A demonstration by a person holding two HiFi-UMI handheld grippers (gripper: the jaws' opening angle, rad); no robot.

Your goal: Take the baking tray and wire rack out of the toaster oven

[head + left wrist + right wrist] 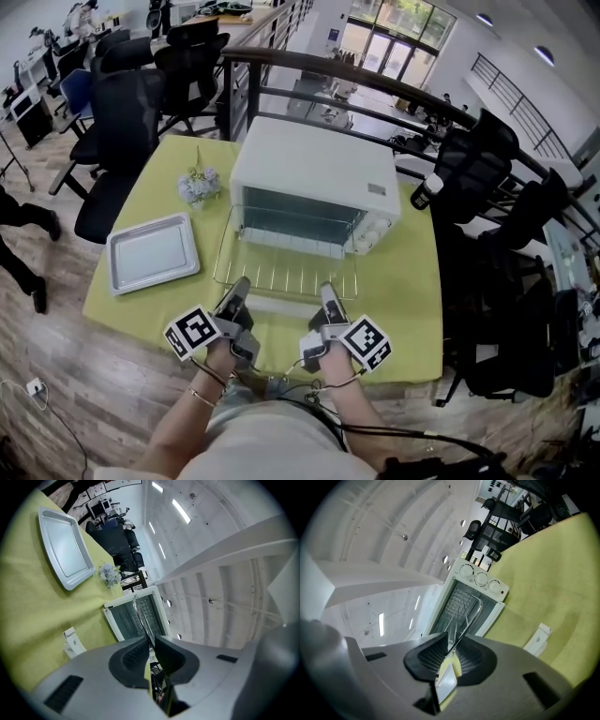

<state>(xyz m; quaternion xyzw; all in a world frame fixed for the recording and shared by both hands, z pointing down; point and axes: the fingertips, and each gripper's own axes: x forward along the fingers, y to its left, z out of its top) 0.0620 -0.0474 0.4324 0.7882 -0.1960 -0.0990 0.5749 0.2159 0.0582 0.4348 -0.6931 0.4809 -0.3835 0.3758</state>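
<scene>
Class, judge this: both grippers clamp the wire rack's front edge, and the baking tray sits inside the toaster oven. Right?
No. The baking tray is not inside the toaster oven; it lies on the table to the oven's left, as the head view shows. The left gripper and right gripper are clamped on the wire rack at its front edge.

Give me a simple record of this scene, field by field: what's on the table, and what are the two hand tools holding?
table: covered in yellow-green cloth
toaster oven: white, door open
wire rack: drawn out in front of the toaster oven, held at its front edge
left gripper: shut on the wire rack
right gripper: shut on the wire rack
baking tray: already out, flat on the table, left of the toaster oven
flowers: small bunch beside the toaster oven
</scene>
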